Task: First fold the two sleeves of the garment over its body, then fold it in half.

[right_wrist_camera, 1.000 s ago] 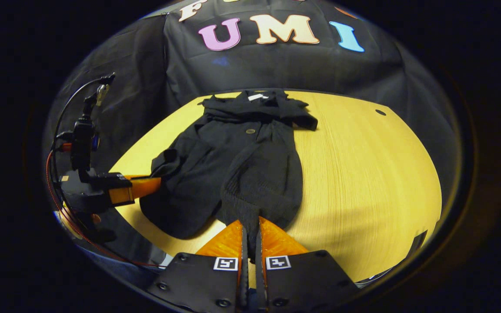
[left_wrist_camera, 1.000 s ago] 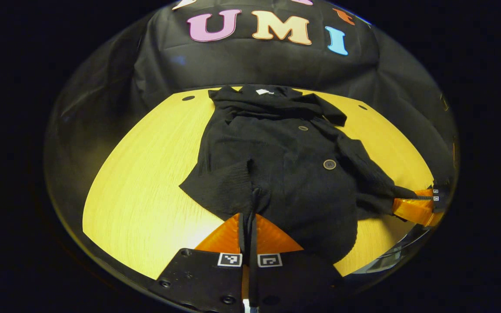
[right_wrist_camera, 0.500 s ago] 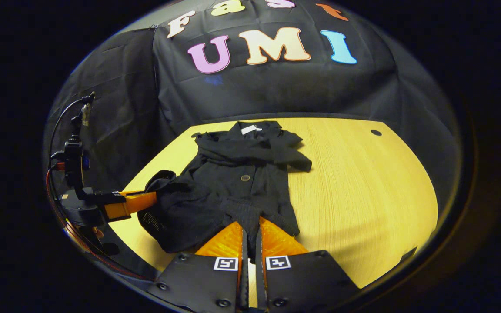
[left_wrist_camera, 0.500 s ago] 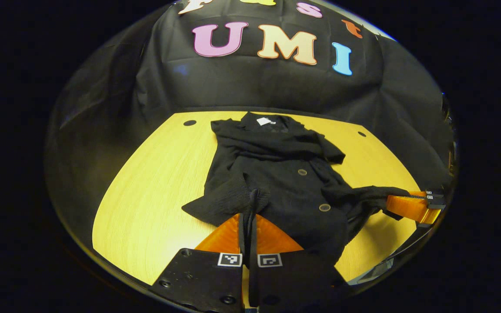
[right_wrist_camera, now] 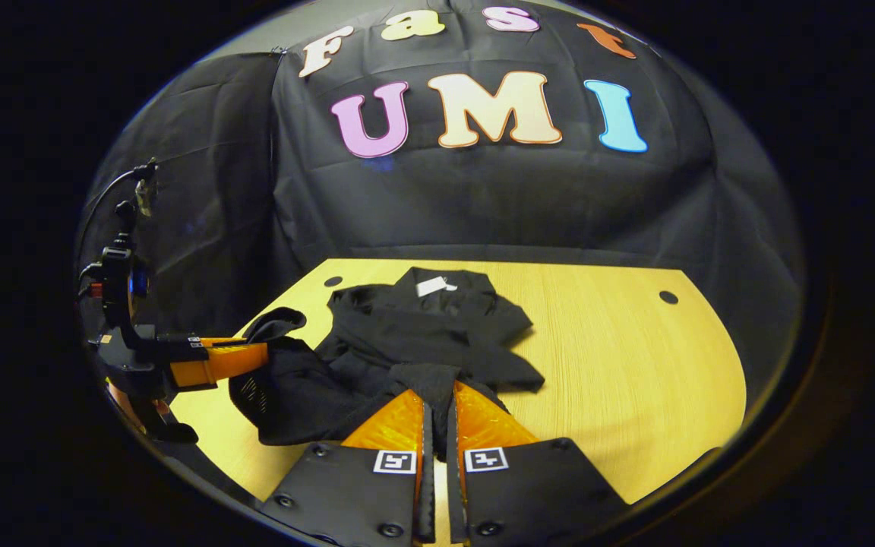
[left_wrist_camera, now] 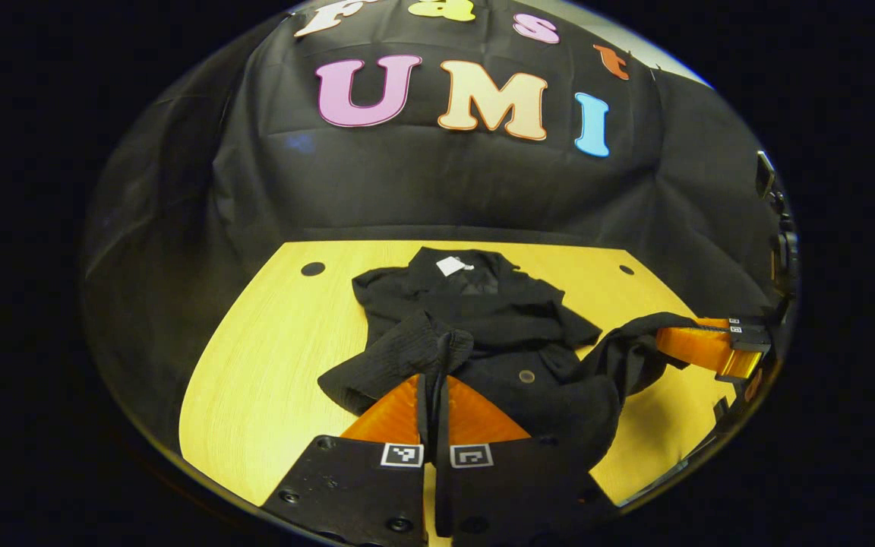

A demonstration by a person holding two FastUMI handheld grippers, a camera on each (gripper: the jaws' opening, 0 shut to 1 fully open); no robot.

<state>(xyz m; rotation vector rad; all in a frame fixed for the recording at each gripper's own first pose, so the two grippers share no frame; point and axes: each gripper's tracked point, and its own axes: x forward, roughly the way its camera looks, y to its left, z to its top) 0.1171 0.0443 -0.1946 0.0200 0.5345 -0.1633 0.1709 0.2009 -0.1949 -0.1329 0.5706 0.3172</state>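
Note:
A black knit cardigan [left_wrist_camera: 483,319] with buttons lies on the yellow wooden table [left_wrist_camera: 270,342], its collar and white label [left_wrist_camera: 453,265] at the far end. My left gripper [left_wrist_camera: 434,380] is shut on the left corner of the hem, held up above the table. In the left gripper view the right gripper [left_wrist_camera: 699,346] shows at the right, pinching the hem's other corner. In the right gripper view my right gripper [right_wrist_camera: 437,387] is shut on the cardigan [right_wrist_camera: 422,334], and the left gripper [right_wrist_camera: 217,361] grips cloth at the left. The lower half hangs doubled over the body.
The booth's black cloth wall stands right behind the table's far edge. Round cable holes [left_wrist_camera: 312,268] [right_wrist_camera: 668,296] sit near the far corners. Bare table [right_wrist_camera: 620,349] spreads to the right of the cardigan. Cables rise from the left gripper's mount [right_wrist_camera: 122,266].
Both grippers have risen and carried the hem forward toward the collar. The cardigan, stretched long a second ago, now bunches short with its lower half lifted off the table.

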